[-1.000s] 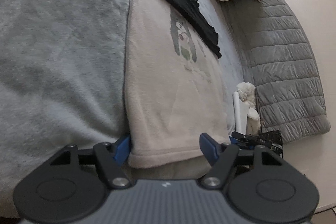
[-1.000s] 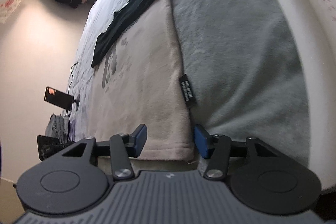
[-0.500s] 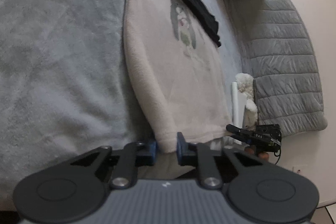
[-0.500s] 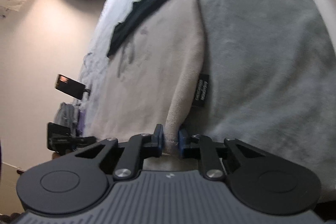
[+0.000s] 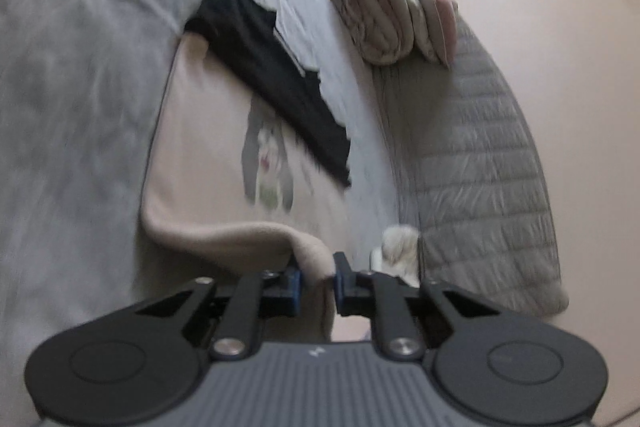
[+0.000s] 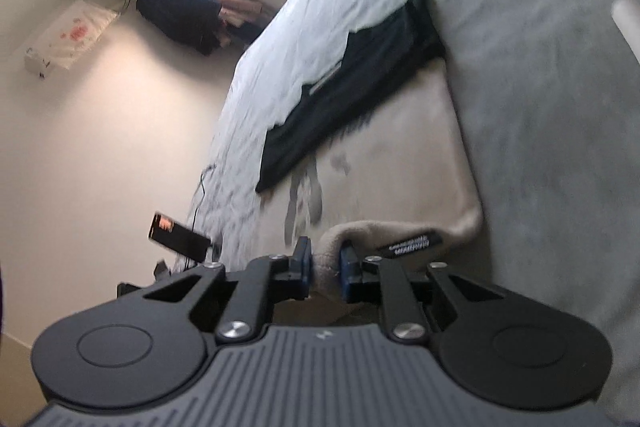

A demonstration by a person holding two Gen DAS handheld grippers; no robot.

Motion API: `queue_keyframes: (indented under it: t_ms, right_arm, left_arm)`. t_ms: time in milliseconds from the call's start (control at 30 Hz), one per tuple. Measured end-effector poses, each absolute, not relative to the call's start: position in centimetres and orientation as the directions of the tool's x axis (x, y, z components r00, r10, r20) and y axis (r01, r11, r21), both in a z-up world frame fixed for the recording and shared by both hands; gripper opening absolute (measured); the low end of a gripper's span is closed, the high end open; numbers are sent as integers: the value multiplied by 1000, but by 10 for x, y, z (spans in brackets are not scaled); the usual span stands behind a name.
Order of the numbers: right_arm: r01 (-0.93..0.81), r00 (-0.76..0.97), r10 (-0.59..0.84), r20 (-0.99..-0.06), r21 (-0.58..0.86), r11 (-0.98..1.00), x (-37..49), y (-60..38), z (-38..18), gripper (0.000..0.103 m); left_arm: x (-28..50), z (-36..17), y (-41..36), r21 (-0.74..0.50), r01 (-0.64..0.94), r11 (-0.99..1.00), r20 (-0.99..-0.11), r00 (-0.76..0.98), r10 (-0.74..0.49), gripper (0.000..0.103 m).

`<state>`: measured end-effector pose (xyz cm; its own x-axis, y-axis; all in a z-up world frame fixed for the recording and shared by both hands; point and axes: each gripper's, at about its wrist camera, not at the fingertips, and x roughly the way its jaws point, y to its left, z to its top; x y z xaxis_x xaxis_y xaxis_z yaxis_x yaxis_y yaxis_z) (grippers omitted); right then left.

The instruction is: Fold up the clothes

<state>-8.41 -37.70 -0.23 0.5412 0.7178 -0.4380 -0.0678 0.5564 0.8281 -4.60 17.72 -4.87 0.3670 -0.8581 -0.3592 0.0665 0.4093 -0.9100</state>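
Note:
A beige fleece garment (image 5: 208, 163) with a printed cartoon figure (image 5: 268, 167) lies on a grey blanket (image 5: 68, 99) on the bed. My left gripper (image 5: 316, 277) is shut on one near corner of its hem, lifted and curled over. My right gripper (image 6: 325, 263) is shut on the other near corner of the beige garment (image 6: 400, 155), beside its black label (image 6: 412, 243). A black garment (image 5: 272, 83) lies across the far end of the beige one; it also shows in the right wrist view (image 6: 352, 91).
Folded pink and cream bedding (image 5: 384, 3) is stacked at the far side by a quilted grey cover (image 5: 480, 163). A white plush toy (image 5: 396, 243) sits at the bed's edge. A phone on a stand (image 6: 176, 231) and a dark clothes pile (image 6: 180, 15) are by the wall.
Both grippers went from open around the hem to shut on its two near corners. They have since lifted the hem and carried it forward, so the near edge curls over.

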Motion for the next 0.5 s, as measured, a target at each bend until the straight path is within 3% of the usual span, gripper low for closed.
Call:
queue_keyframes:
  t_ms: [367, 500]
  right_arm:
    - [70, 653, 622, -432, 852, 518, -21, -393, -26, 18]
    - [118, 673, 602, -430, 865, 487, -10, -399, -50, 21]
  left_arm:
    - [15, -70, 189, -911, -56, 409, -378, 509, -773, 16]
    - [22, -86, 194, -907, -84, 412, -384, 567, -729, 21]
